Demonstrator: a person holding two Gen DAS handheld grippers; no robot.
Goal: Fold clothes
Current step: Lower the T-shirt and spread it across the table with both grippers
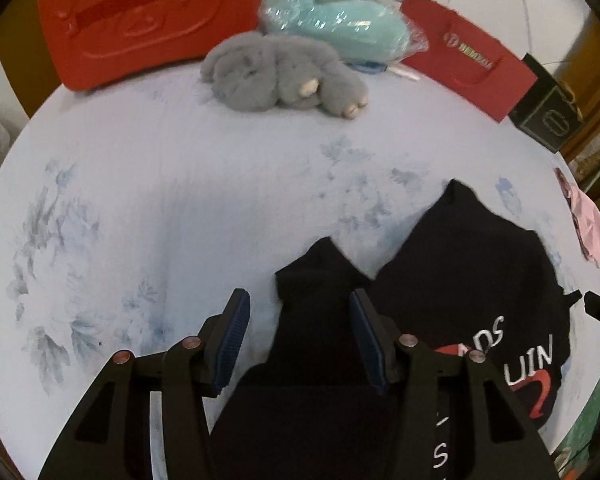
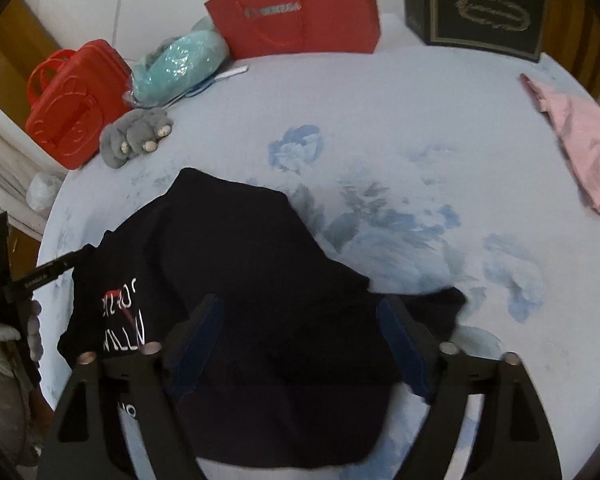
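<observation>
A black T-shirt [image 1: 460, 264] with white and red lettering lies crumpled on the pale floral sheet [image 1: 180, 200]. My left gripper [image 1: 298, 304] is open, its jaws on either side of a black sleeve end that runs between them. In the right wrist view the same black T-shirt [image 2: 236, 248] fills the near middle. My right gripper [image 2: 300, 312] is open, low over the shirt's near edge, with cloth between its jaws. The left gripper's body [image 2: 16, 284] shows at the shirt's left edge in that view.
At the back stand a red plastic case [image 1: 140, 20], a grey plush toy [image 1: 284, 76], a wrapped turquoise bundle [image 1: 340, 24], a red paper bag [image 2: 300, 12] and a black box [image 2: 480, 4]. A pink garment [image 2: 584, 140] lies at the right.
</observation>
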